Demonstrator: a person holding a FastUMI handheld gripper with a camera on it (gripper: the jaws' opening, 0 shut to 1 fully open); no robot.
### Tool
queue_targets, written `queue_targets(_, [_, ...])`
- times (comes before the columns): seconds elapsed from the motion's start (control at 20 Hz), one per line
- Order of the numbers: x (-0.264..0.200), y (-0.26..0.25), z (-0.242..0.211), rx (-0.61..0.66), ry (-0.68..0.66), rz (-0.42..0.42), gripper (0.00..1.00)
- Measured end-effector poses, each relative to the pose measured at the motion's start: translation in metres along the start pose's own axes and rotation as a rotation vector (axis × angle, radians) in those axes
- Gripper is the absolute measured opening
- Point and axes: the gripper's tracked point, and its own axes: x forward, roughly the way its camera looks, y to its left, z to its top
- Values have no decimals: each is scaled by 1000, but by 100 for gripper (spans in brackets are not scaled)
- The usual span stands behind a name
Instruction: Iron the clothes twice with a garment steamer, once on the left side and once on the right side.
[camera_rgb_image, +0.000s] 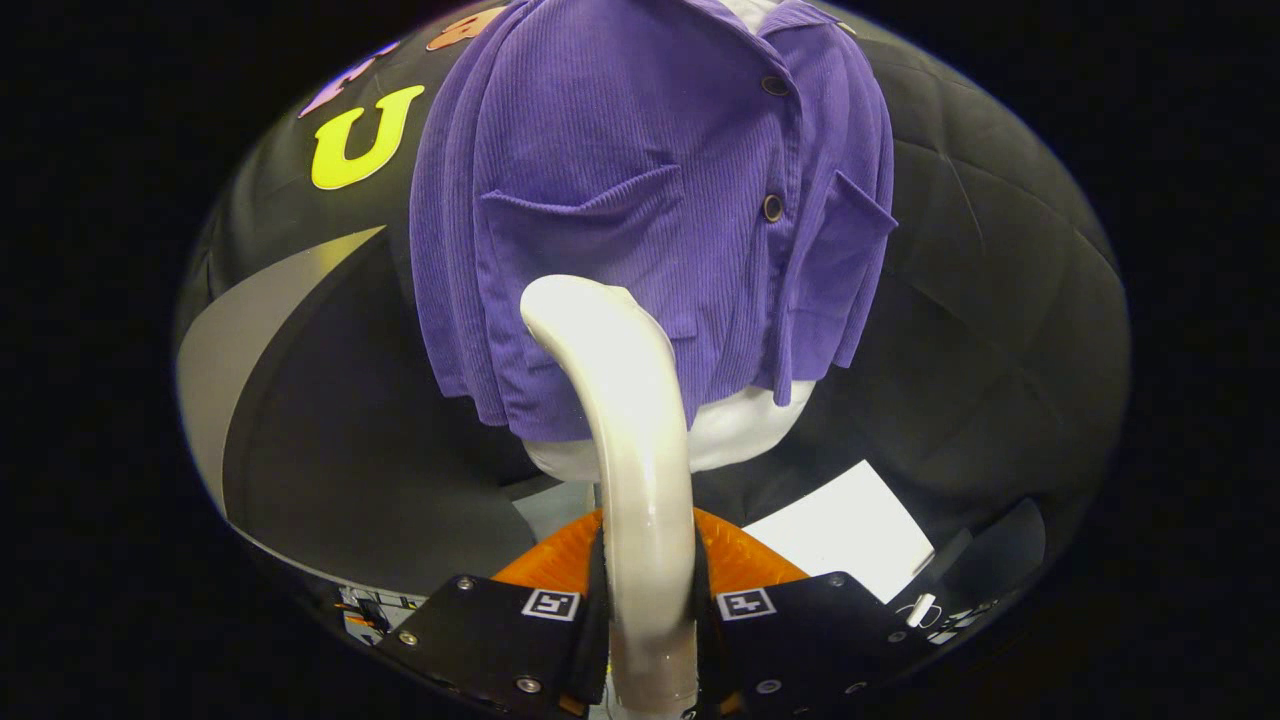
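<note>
The fingers (648, 610) are clamped on the garment steamer's white handle (640, 470), whose curved head (585, 310) rises straight ahead and blocks the middle path, right against the purple corduroy shirt (640, 200). The shirt hangs on a white mannequin torso (745, 425), filling the room beyond. Open passage lies to either side of the torso, against the dark booth wall (1000, 300). Low on the right, a white sheet (850, 530) lies flat.
</note>
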Motion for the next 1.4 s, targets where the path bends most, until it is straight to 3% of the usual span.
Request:
queue_targets(0.65, [-70, -70, 21, 70, -68, -34, 35])
queue_targets(1.05, [-118, -121, 76, 86, -169, -42, 35])
queue_targets(1.4, [-139, -161, 144, 119, -267, -102, 35])
